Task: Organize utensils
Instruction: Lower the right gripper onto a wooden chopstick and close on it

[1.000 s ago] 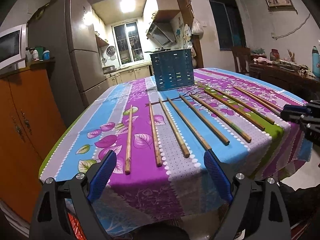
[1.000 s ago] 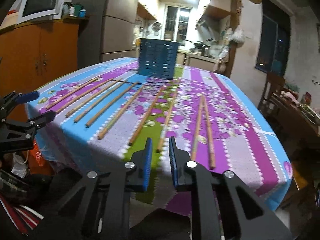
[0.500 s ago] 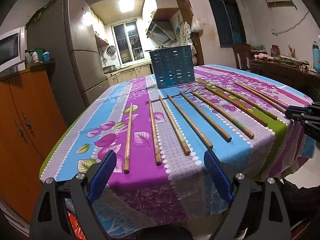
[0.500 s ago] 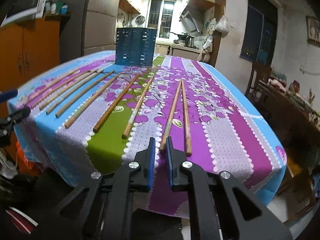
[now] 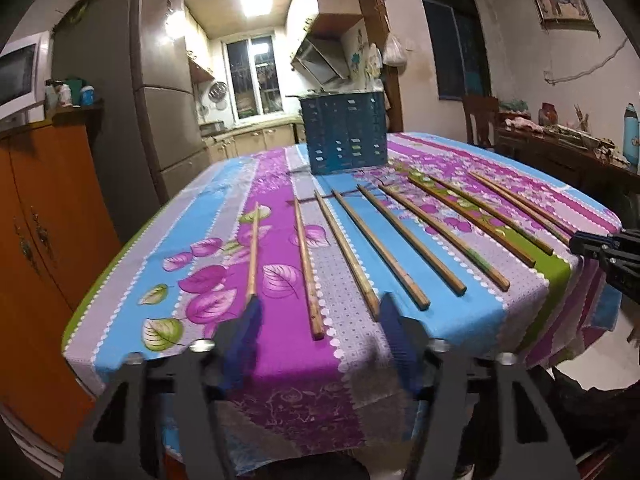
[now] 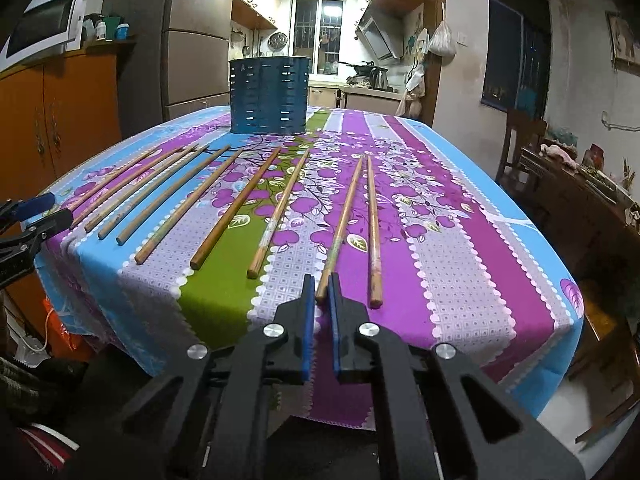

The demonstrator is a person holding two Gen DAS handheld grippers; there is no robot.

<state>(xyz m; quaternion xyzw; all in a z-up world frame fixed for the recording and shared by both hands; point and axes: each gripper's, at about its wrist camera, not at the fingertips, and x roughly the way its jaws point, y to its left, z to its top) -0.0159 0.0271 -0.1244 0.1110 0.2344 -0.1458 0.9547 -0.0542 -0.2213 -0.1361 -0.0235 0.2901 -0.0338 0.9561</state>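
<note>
Wooden chopsticks [image 6: 224, 204] lie side by side on the tabletop [image 6: 460, 280], before a blue holder [image 6: 269, 96]. The right gripper [image 6: 319, 292] pinches one chopstick's [image 6: 340, 232] near end. The left gripper [image 5: 320, 316] is closing around another's [image 5: 307, 268] end, not touching.

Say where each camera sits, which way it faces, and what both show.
Left wrist: rides the left gripper at the table's near left edge, facing along the chopsticks toward the blue holder; its jaws are closing, one chopstick end between them; right gripper at the right edge.
Right wrist: rides the right gripper, jaws shut, chopstick end just ahead; left gripper at the left edge.
Shared: holder, chopstick row, tablecloth.
</note>
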